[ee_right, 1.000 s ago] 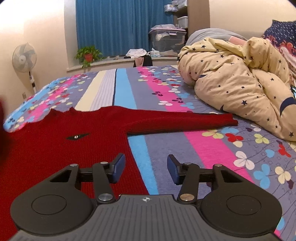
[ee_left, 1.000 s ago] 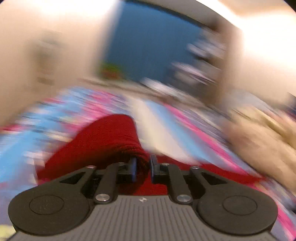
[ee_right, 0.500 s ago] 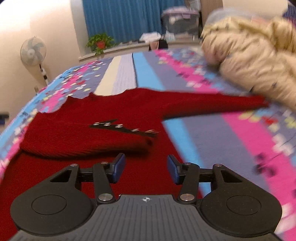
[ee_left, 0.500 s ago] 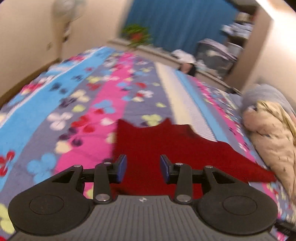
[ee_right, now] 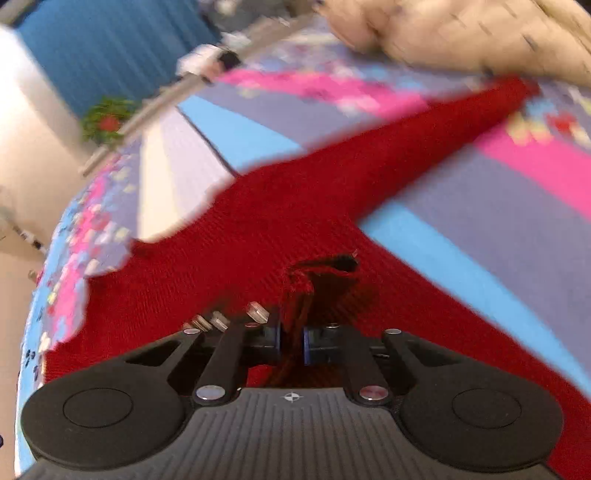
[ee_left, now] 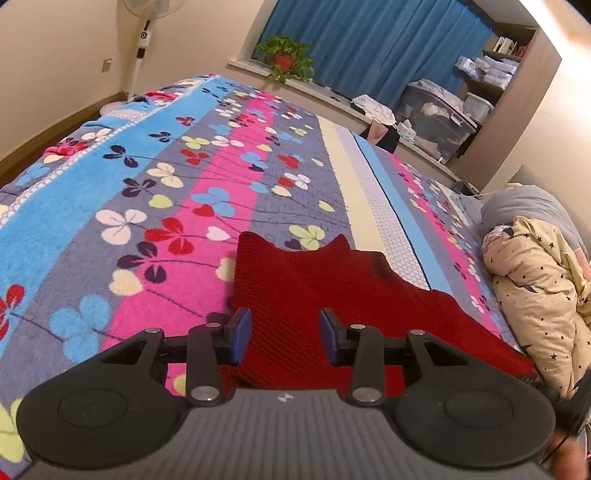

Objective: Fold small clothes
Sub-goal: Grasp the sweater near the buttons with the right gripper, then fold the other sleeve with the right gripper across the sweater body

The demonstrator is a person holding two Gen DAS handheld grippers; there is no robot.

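A small dark red knitted cardigan (ee_left: 317,295) lies flat on the flowered bedspread (ee_left: 155,192). In the left wrist view my left gripper (ee_left: 284,336) is open and empty, just above the cardigan's near edge. In the right wrist view the cardigan (ee_right: 266,221) fills the middle, with one sleeve (ee_right: 461,122) stretched out to the upper right. My right gripper (ee_right: 291,341) is shut on a pinched fold of the red knit, next to a row of clear buttons (ee_right: 255,312). This view is blurred by motion.
A rolled cream duvet with stars (ee_left: 539,295) lies along the right side of the bed and shows at the top of the right wrist view (ee_right: 461,33). A fan (ee_left: 144,33), a potted plant (ee_left: 284,59) and storage boxes (ee_left: 432,118) stand beyond the bed.
My left gripper let go of the folded red knit and opened. My right gripper moved down onto the cardigan and closed on a fold near the buttons.
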